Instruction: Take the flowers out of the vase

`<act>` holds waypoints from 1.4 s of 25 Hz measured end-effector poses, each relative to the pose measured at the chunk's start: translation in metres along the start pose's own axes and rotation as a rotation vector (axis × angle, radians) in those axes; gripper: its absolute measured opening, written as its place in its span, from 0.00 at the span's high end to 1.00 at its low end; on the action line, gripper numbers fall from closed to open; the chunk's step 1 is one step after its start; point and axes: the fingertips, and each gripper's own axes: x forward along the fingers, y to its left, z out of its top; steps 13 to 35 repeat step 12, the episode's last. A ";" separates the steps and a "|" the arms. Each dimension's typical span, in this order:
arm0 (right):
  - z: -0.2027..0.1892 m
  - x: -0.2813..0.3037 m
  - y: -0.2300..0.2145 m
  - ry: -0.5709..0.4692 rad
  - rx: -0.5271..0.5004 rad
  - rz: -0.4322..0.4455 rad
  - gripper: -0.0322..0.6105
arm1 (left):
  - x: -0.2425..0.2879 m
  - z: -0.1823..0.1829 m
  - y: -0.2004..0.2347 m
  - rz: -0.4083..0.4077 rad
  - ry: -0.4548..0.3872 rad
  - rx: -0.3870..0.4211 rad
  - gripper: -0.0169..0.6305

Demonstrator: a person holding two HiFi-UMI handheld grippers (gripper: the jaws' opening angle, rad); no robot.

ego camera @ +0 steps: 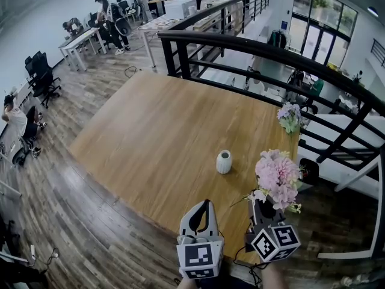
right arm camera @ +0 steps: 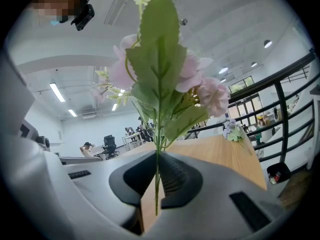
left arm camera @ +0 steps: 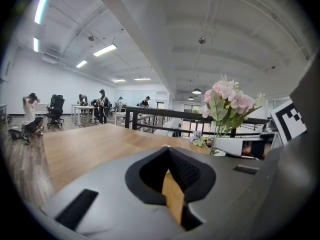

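**Right gripper pinches pink flowers, vase stands empty**

Right gripper (right arm camera: 156, 184), held at the near edge of the wooden table (ego camera: 150, 131) and pointing almost level across it, has its jaws pressed on the thin green stem of a bunch of pink flowers (right arm camera: 160, 79). The bunch stands upright above the jaws, out of the vase. Just beside it, the left gripper (ego camera: 204, 205) points the same way, jaws pressed together with nothing between them.

The person's hands are cut off by the head view's lower edge. From that view the blooms hide the right gripper's jaws, and the stem's grip shows only in the right gripper view.

Count: two grippers; one small white vase (ego camera: 224, 161), upright on the table to the left of the pink bunch and apart from it; two bunches of flowers, the second a lilac one (ego camera: 290, 116) at the table's far right edge by the black railing (ego camera: 271, 53). Several people at distant desks are too small to count surely.
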 end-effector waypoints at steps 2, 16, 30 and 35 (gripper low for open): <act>0.001 0.000 0.000 -0.002 -0.003 0.002 0.89 | 0.000 0.000 -0.001 0.001 0.000 -0.001 0.93; 0.005 0.006 0.010 -0.001 -0.005 -0.002 0.89 | 0.000 0.006 0.011 -0.001 0.001 -0.004 0.93; 0.005 0.006 0.010 -0.001 -0.005 -0.002 0.89 | 0.000 0.006 0.011 -0.001 0.001 -0.004 0.93; 0.005 0.006 0.010 -0.001 -0.005 -0.002 0.89 | 0.000 0.006 0.011 -0.001 0.001 -0.004 0.93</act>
